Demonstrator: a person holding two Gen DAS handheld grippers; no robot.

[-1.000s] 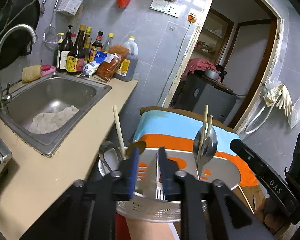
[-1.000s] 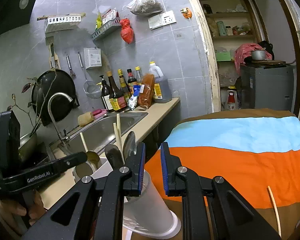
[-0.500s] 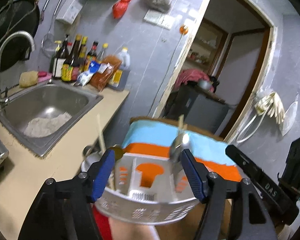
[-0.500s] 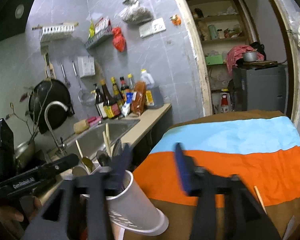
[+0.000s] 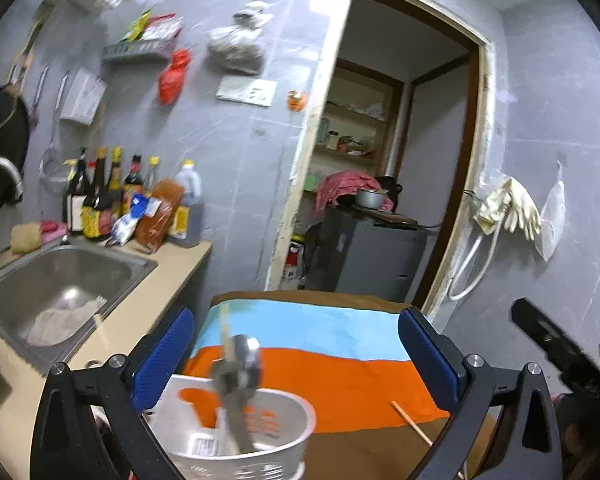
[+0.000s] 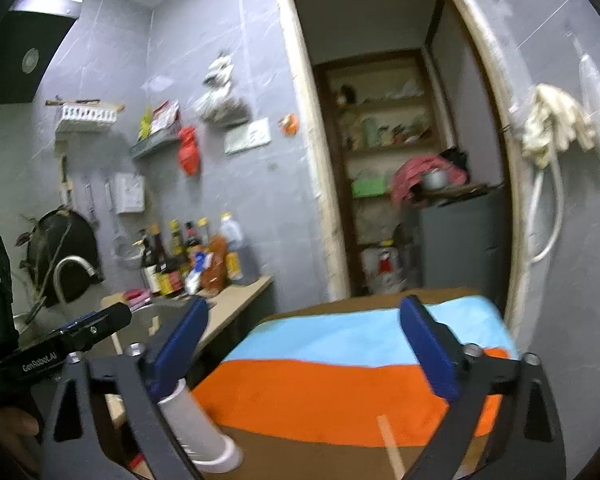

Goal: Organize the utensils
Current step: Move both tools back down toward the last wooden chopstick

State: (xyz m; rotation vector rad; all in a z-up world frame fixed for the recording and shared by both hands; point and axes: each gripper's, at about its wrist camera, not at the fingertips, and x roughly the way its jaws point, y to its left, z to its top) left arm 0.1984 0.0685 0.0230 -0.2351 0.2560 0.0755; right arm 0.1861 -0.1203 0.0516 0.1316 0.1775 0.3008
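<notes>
Utensil holder (image 5: 236, 436) stands free between the left hand-held gripper's (image 5: 296, 360) opening, empty jaws; a bump could topple it.

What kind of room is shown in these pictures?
It looks like a small home kitchen. A steel sink is set in the counter, sauce bottles stand against the tiled wall, and a white utensil holder with a spoon stands on a striped cloth.

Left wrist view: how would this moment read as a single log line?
left gripper: opening, nothing between pads | right gripper: opening, empty | white perforated plastic utensil holder: holds metal spoon | loose wooden chopstick: on striped cloth
</notes>
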